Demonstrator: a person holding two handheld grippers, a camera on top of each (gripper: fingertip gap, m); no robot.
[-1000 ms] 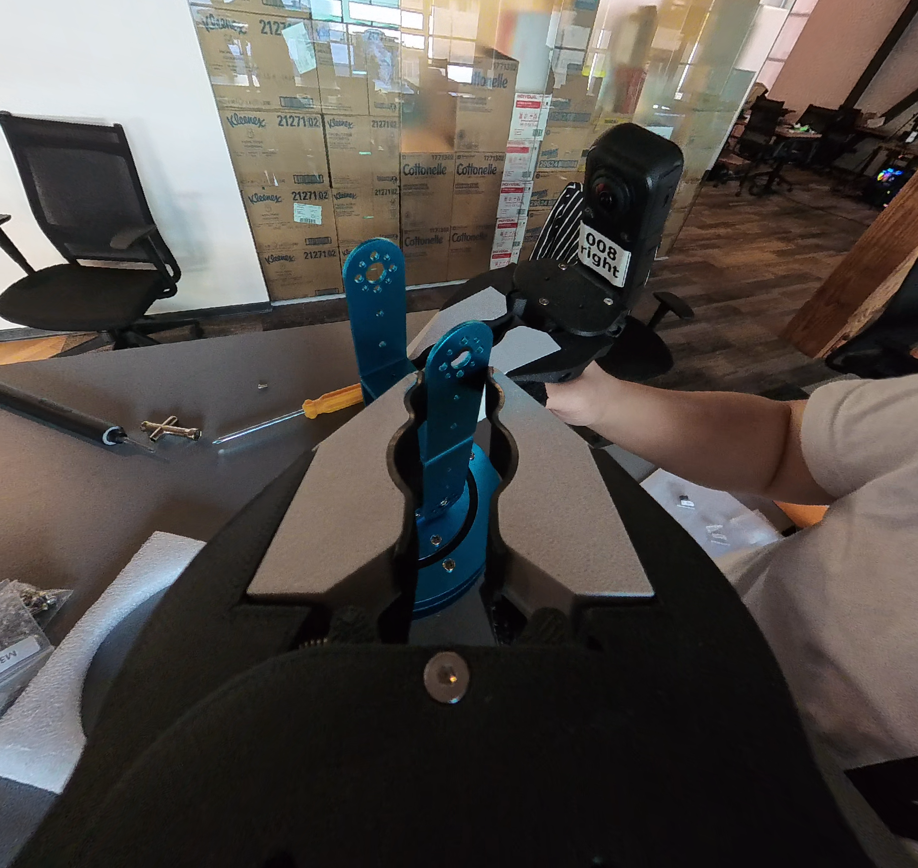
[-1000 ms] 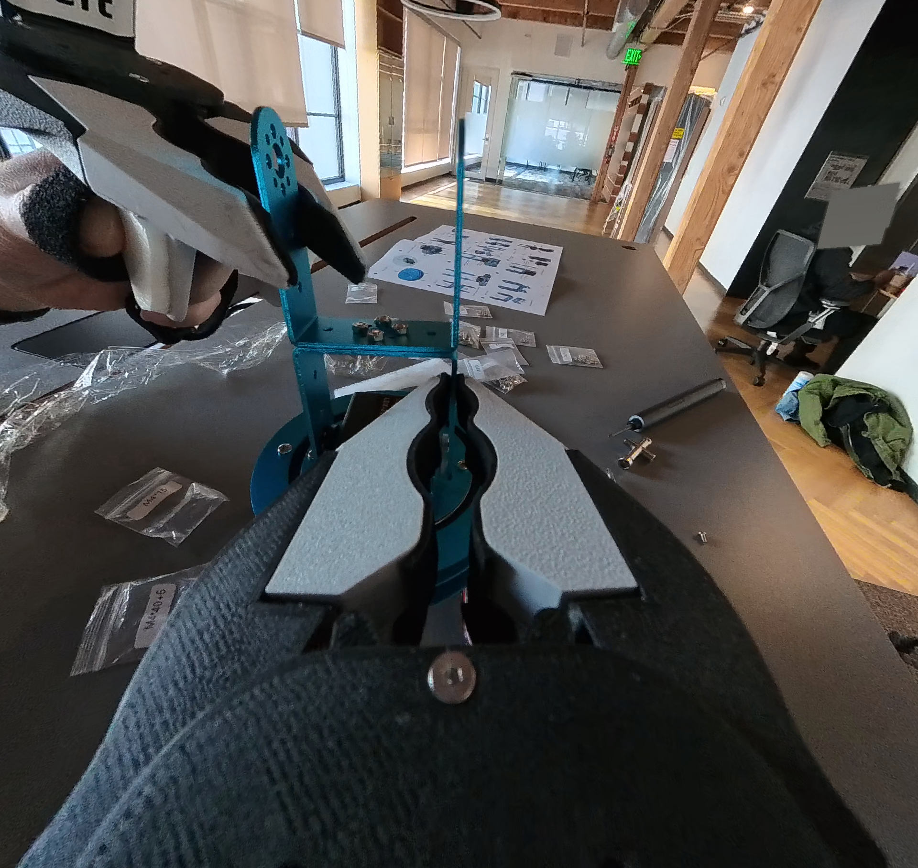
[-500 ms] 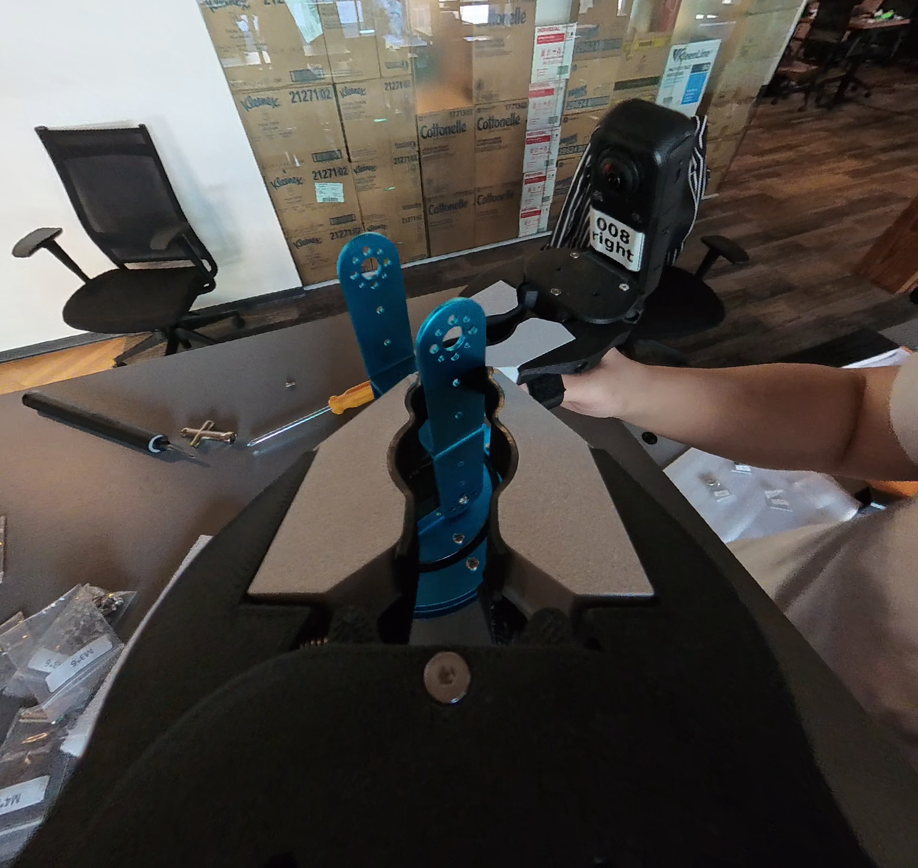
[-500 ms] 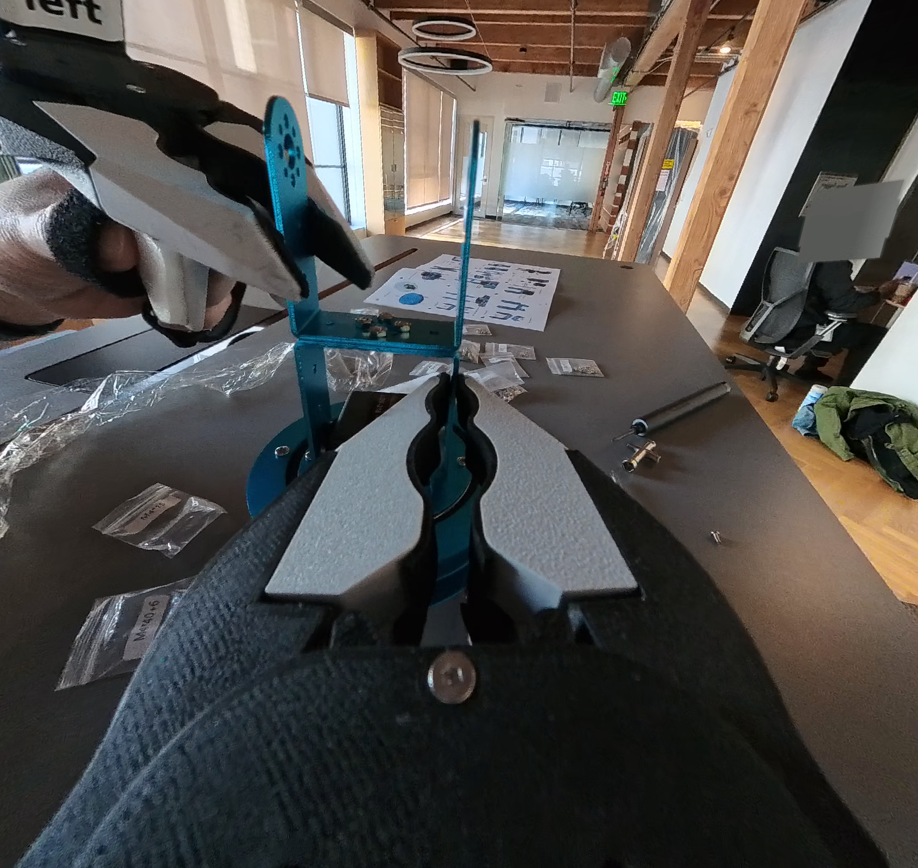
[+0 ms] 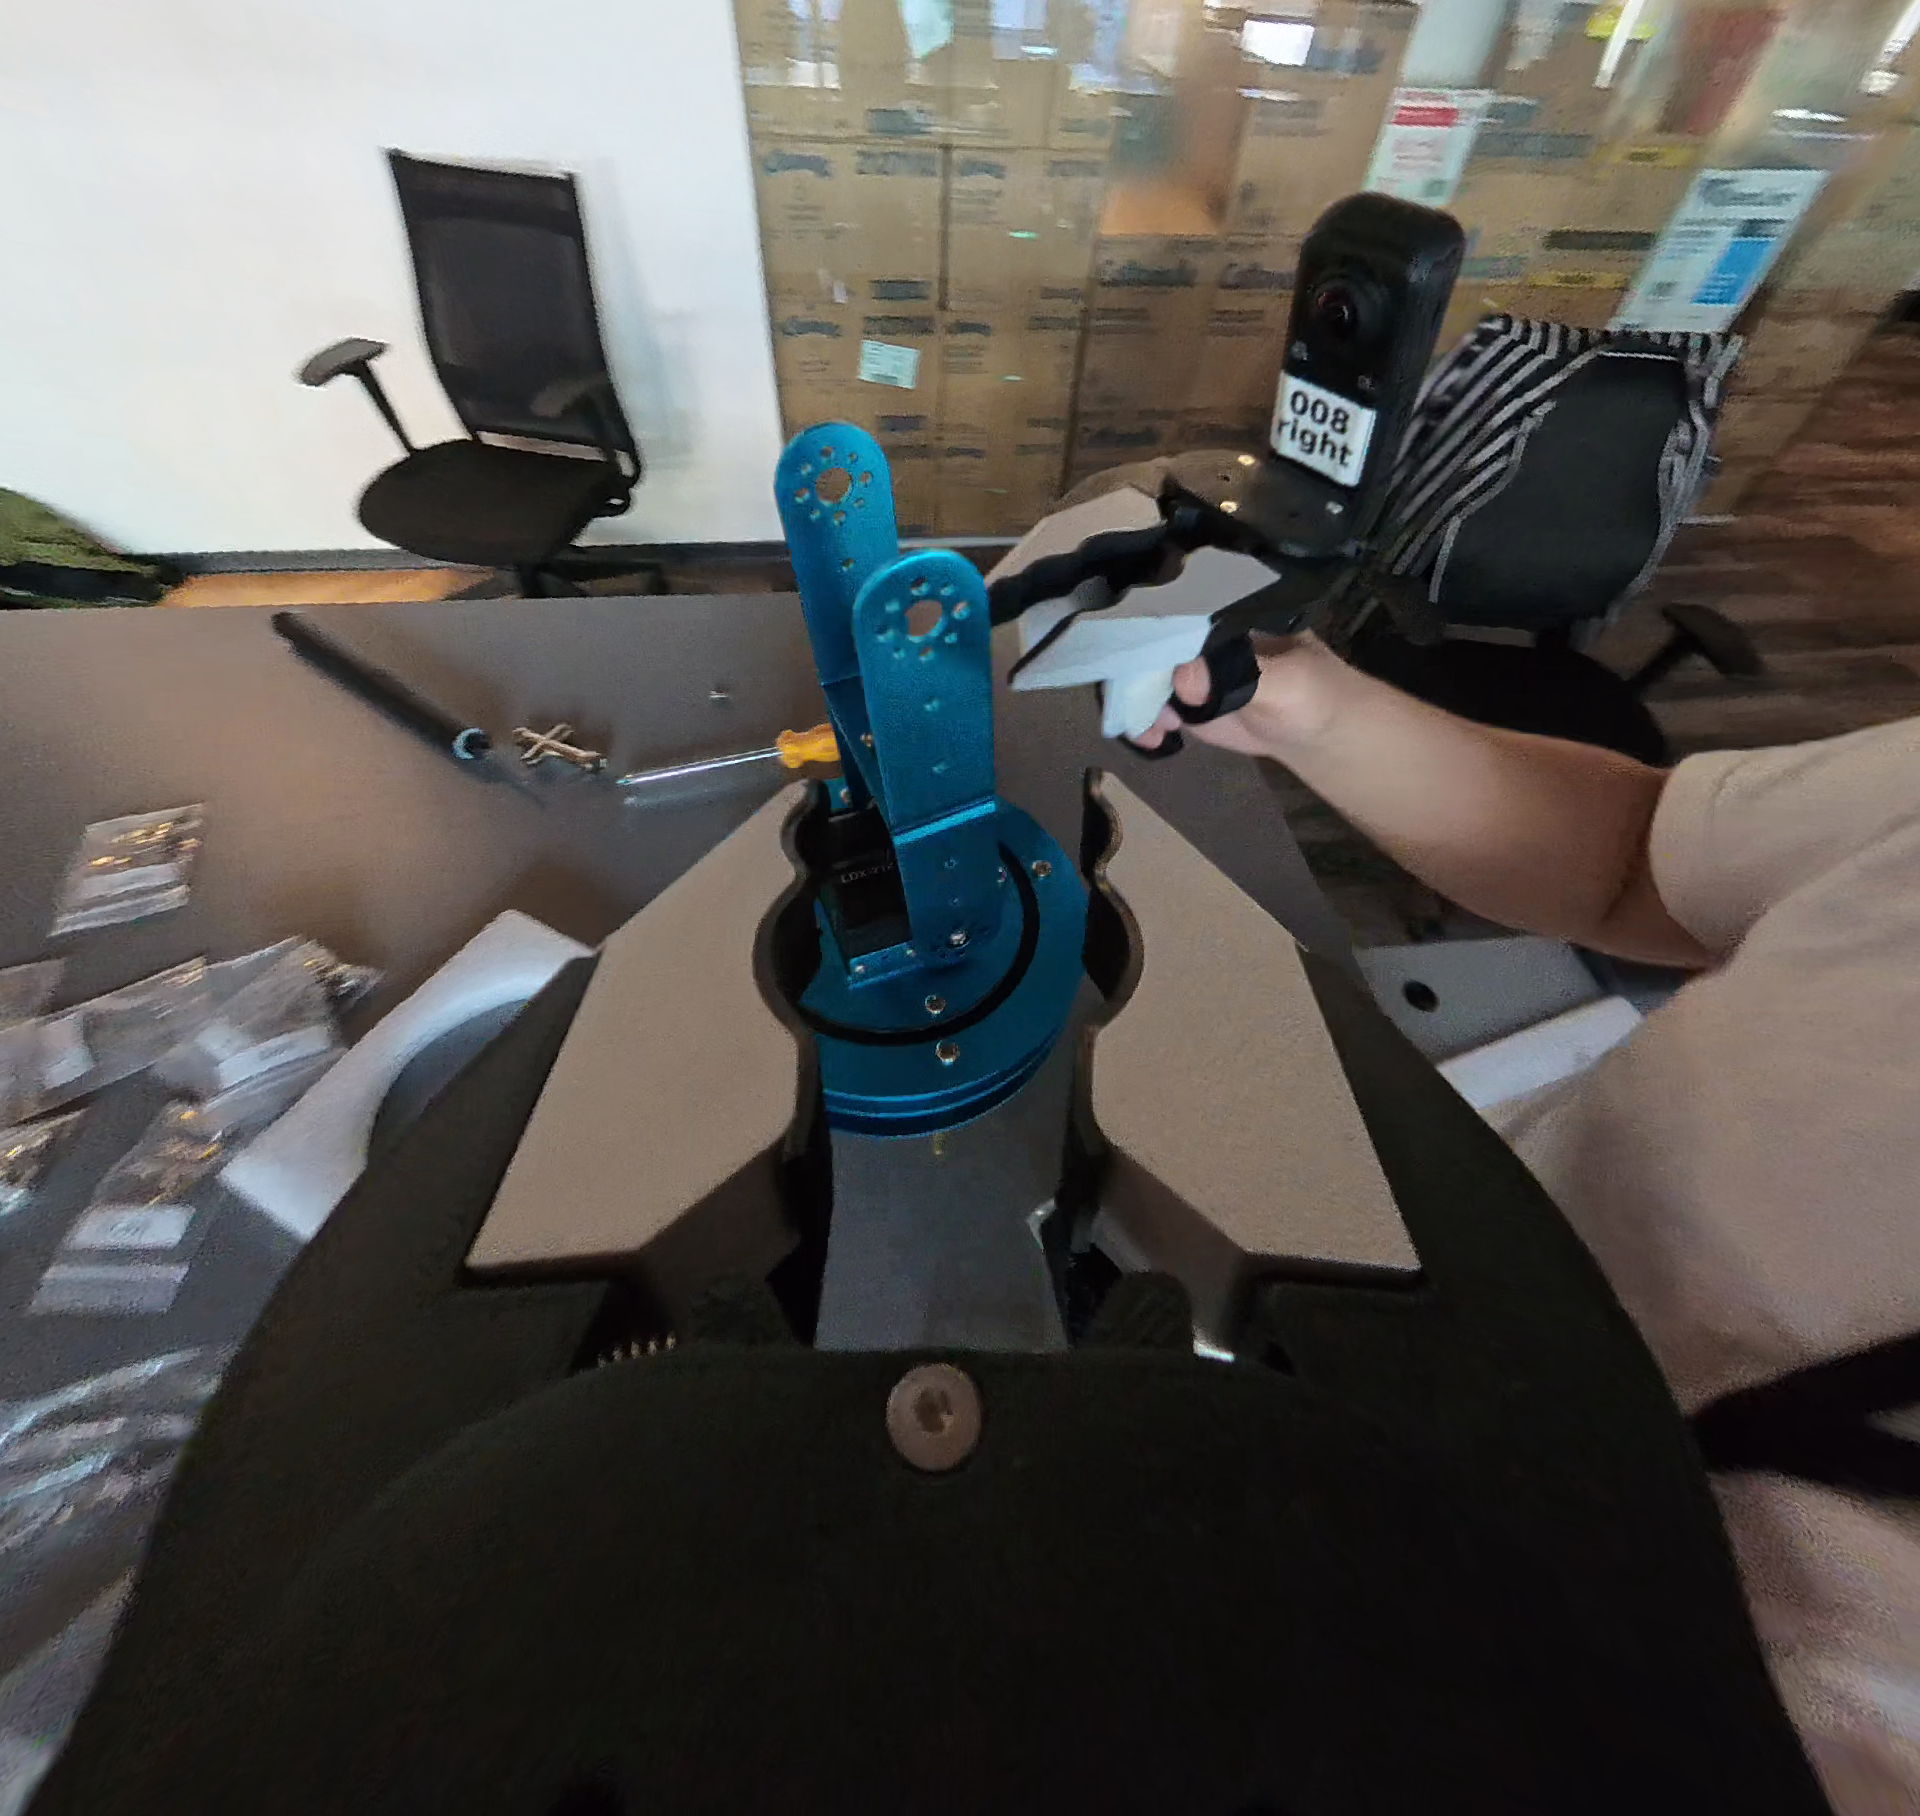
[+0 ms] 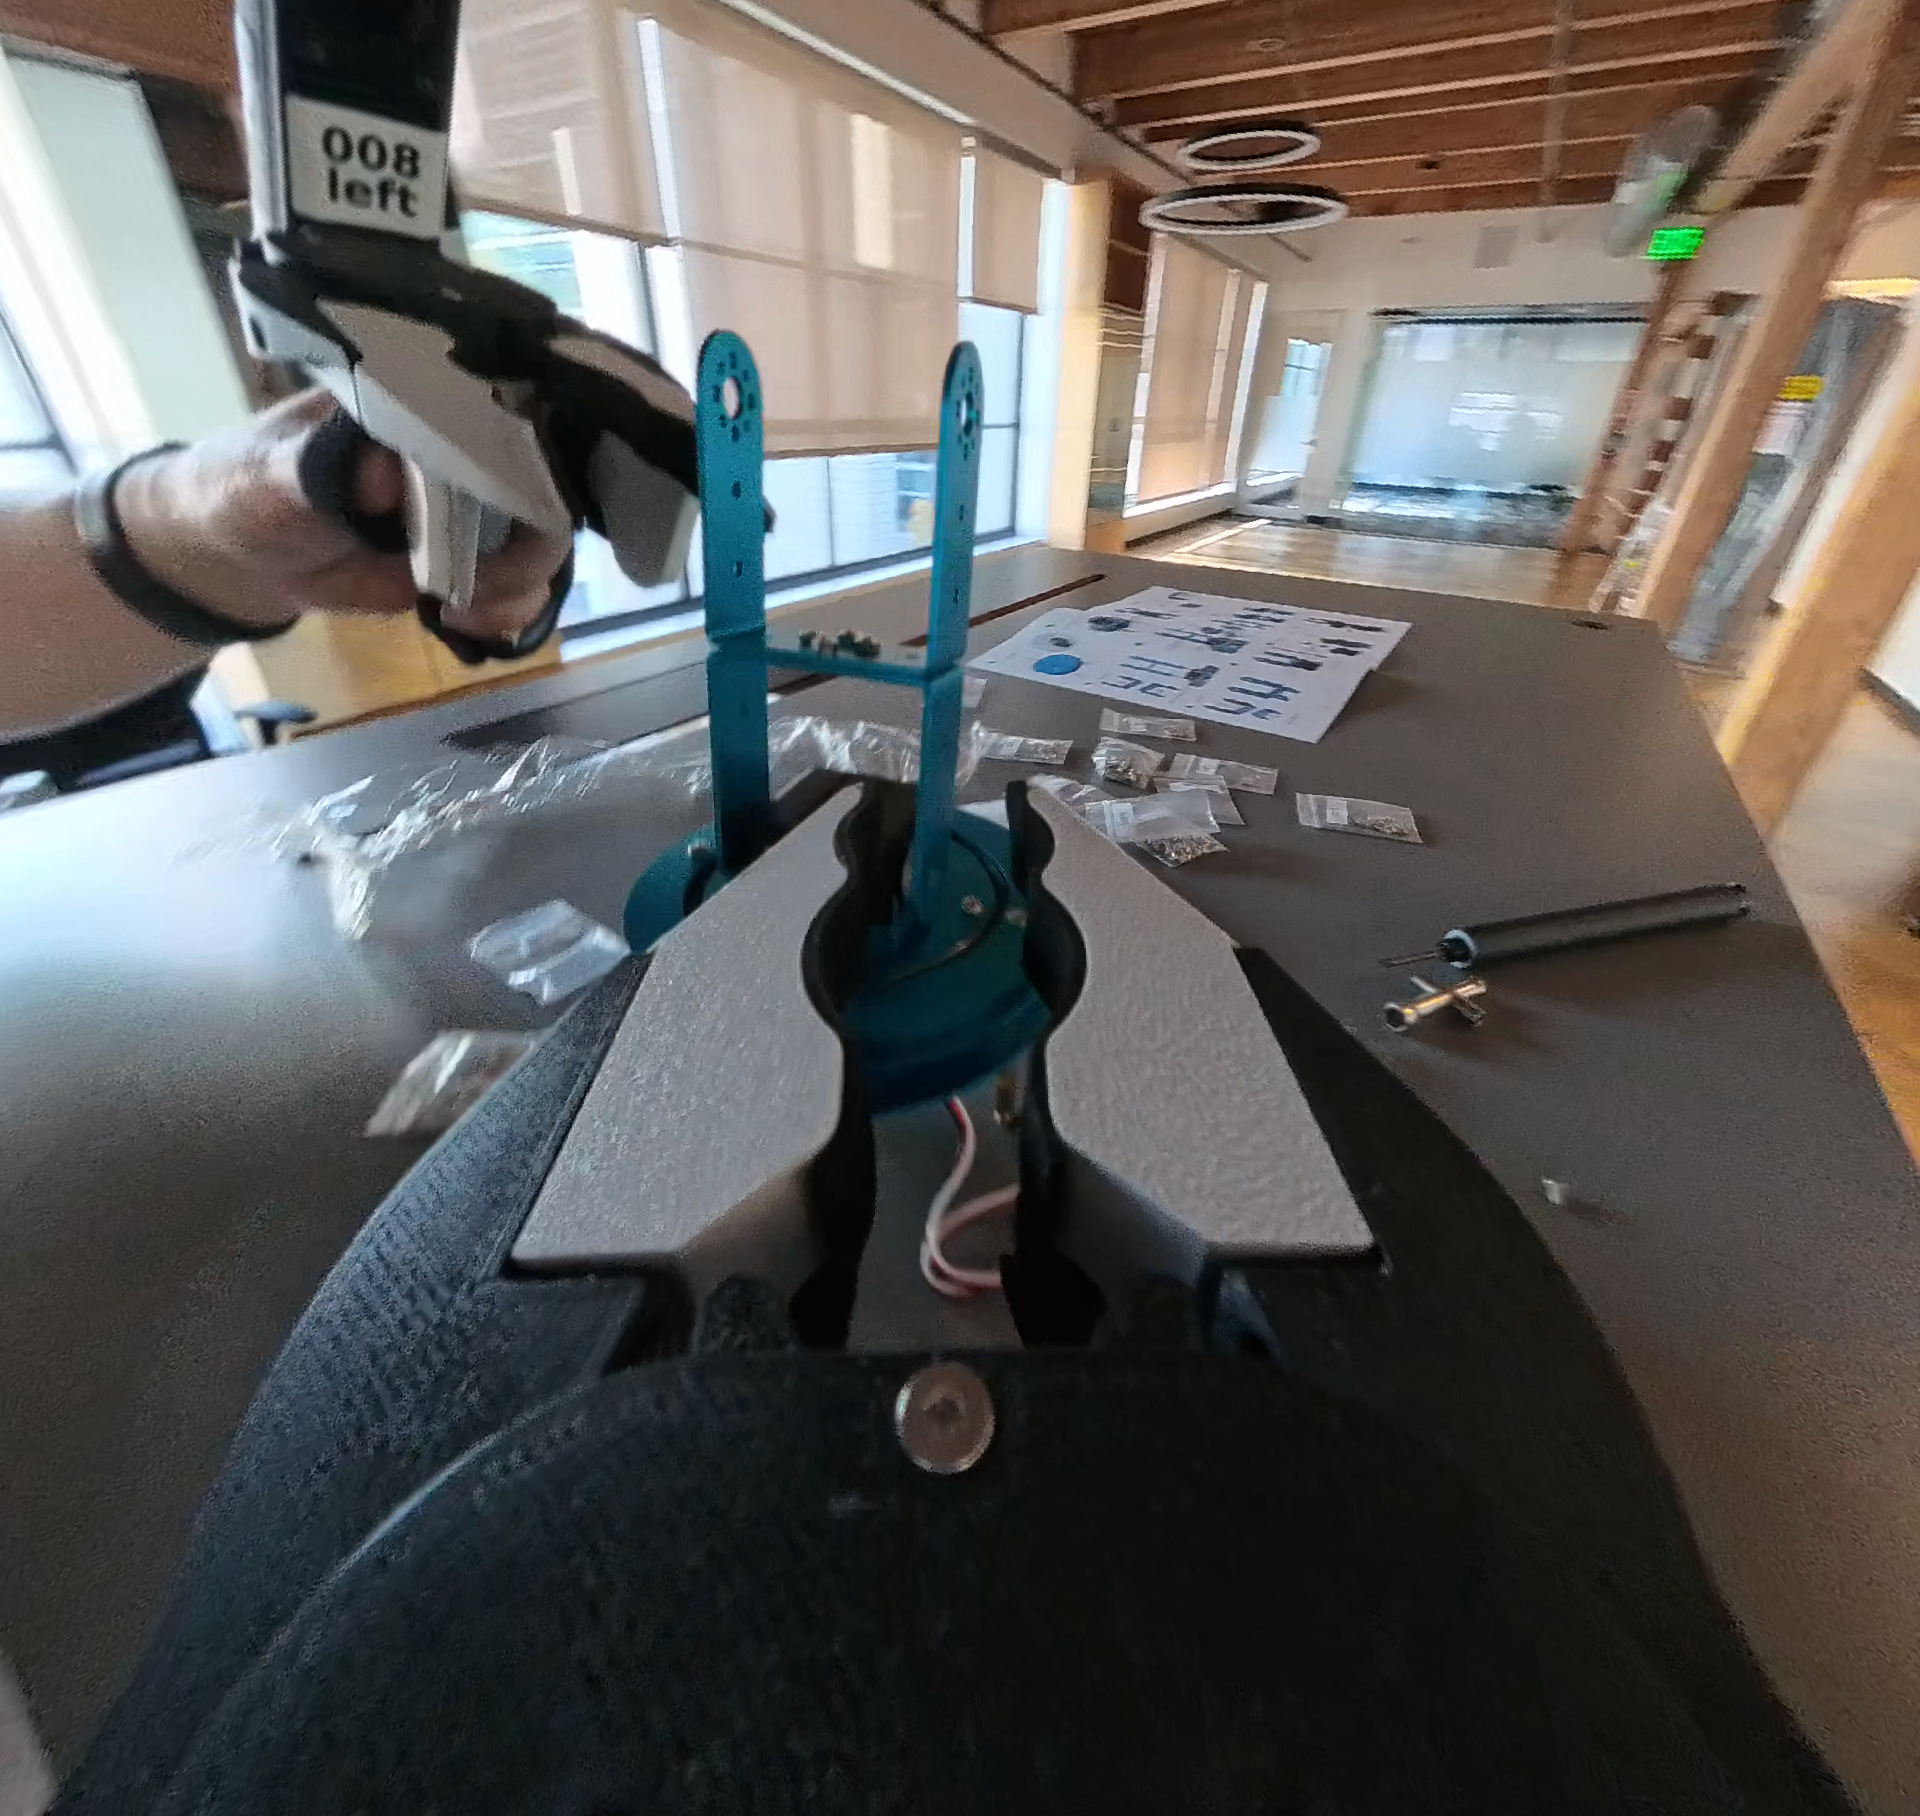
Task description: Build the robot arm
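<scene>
A blue metal assembly (image 5: 935, 987), a round base with a U-shaped bracket of two holed uprights (image 5: 920, 686), stands on the dark table (image 5: 260, 779). My left gripper (image 5: 945, 800) is open, with a finger on either side of the base and touching nothing. My right gripper (image 6: 935, 795) is also open, straddling the same assembly (image 6: 935, 997) from the opposite side. The right gripper also shows in the left wrist view (image 5: 1091, 613), open, just right of the uprights. The left gripper shows in the right wrist view (image 6: 613, 478), open beside the left upright (image 6: 732, 519). Red and white wires (image 6: 966, 1236) trail from the base.
An orange-handled screwdriver (image 5: 727, 764), a black rod (image 6: 1600, 930) and a small cross-shaped tool (image 6: 1439, 1006) lie on the table. Several small parts bags (image 6: 1164, 800), a printed sheet (image 6: 1195, 654), crumpled clear plastic (image 6: 520, 790) and white foam (image 5: 416, 1018) surround the assembly. An office chair (image 5: 499, 395) stands beyond. My hands' fingertips stand some 10 cm from each other. The black rod (image 6: 1600, 930) sits 30 cm or so from the ends of my right fingers.
Both grippers were shut on the bracket's uprights and have opened and let go. Both have drawn back a little, and the assembly now stands free between them.
</scene>
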